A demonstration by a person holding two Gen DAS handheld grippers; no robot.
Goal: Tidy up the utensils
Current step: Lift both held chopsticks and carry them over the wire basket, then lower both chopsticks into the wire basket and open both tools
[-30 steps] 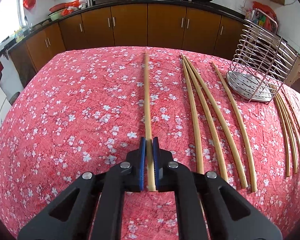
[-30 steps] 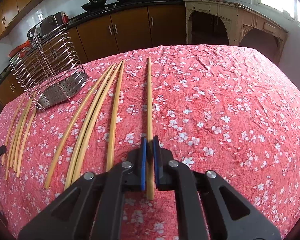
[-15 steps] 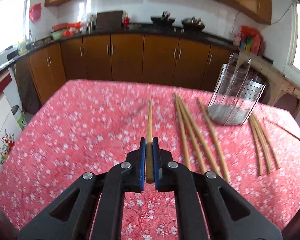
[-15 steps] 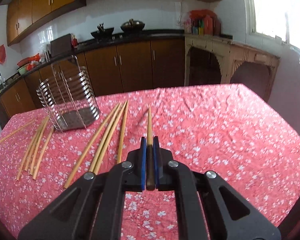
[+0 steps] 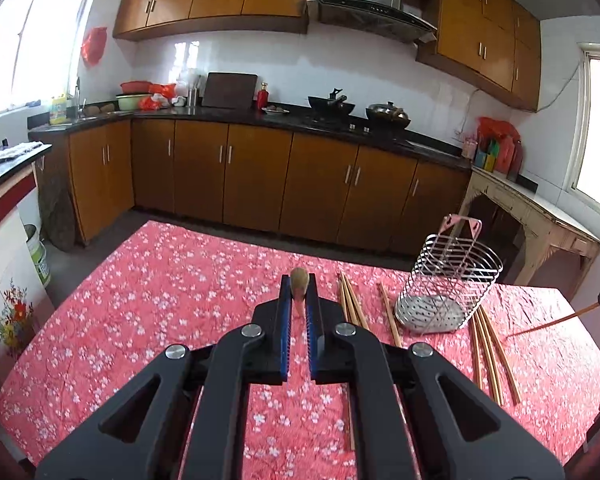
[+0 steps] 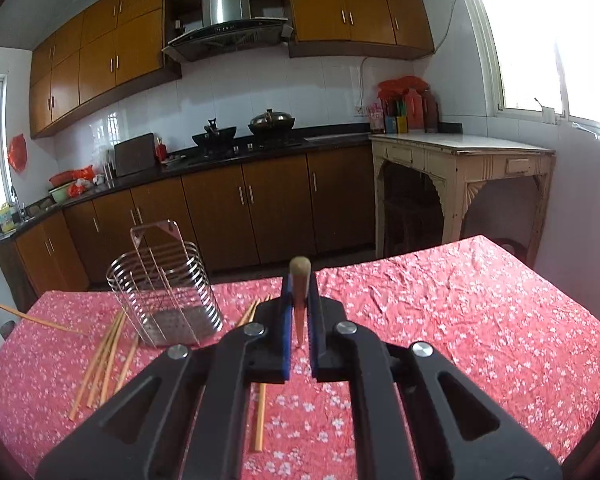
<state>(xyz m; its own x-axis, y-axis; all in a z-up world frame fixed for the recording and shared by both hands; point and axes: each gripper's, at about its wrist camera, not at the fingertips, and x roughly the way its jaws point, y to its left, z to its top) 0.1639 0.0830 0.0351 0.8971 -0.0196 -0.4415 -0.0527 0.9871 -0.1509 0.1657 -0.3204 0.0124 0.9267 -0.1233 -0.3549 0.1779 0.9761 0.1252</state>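
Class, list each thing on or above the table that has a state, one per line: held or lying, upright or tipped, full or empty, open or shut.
Left gripper: shut on a chopstick, raised off the table.
Right gripper: shut on a second chopstick, also raised.
Wire holder: upright, nothing in it.
Loose chopsticks: lying flat on the tablecloth.

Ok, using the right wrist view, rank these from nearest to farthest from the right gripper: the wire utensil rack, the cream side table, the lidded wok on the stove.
1. Wire utensil rack: on the red tablecloth, just left of the right gripper, which is shut on a chopstick.
2. Cream side table: off the dining table, far right by the window.
3. Lidded wok: on the back counter, farthest.
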